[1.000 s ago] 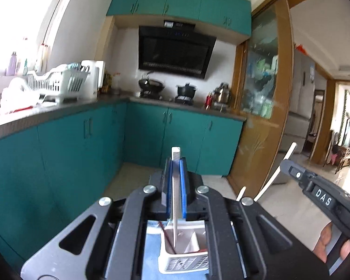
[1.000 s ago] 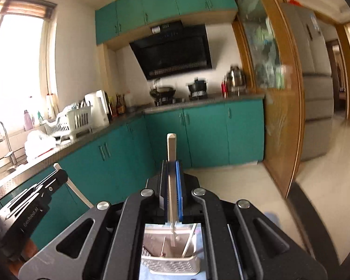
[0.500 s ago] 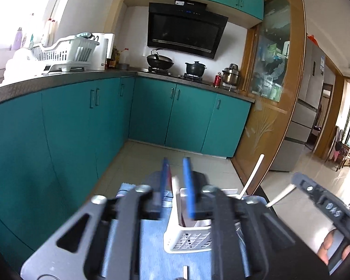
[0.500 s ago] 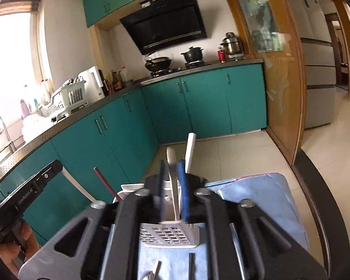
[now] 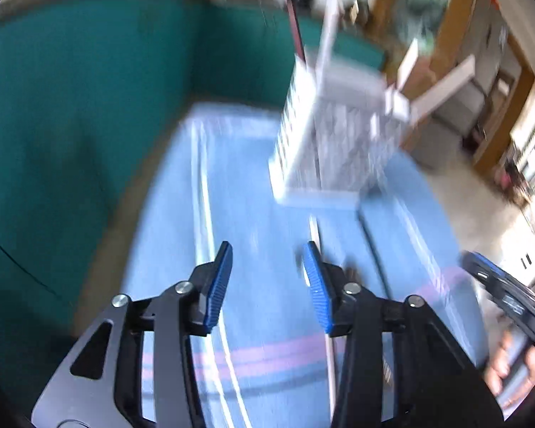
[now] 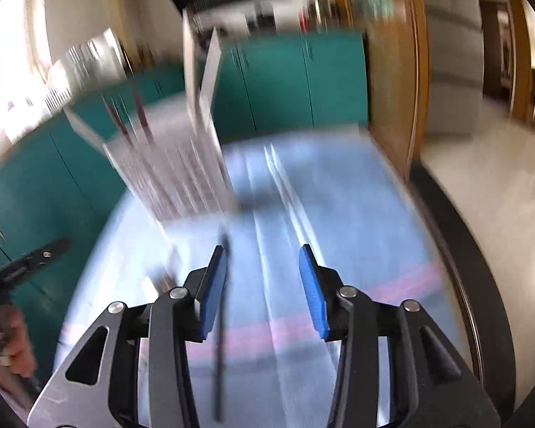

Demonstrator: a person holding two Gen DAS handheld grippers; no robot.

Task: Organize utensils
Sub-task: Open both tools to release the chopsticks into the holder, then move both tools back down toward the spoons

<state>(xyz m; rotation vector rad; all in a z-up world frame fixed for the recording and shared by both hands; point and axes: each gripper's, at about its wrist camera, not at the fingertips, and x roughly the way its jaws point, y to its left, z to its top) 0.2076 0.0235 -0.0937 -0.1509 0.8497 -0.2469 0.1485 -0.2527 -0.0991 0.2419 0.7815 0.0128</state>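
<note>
Honestly, the chief risk we see is the blur itself: both views are smeared, so aiming at a thin utensil from here could miss or nudge it across the cloth. Both the left gripper and the right gripper have their jaws spread wide with nothing between them. The white utensil basket stands upright further along the blue cloth, with pale handles and a reddish one sticking out of its top; a careless sweep could catch those handles and tip it. A dark slim utensil lies flat on the cloth under the right gripper, close to its left finger, and a pale one lies beside the left gripper. The cloth covers the desk; teal cabinets and a wooden door frame stand behind
</note>
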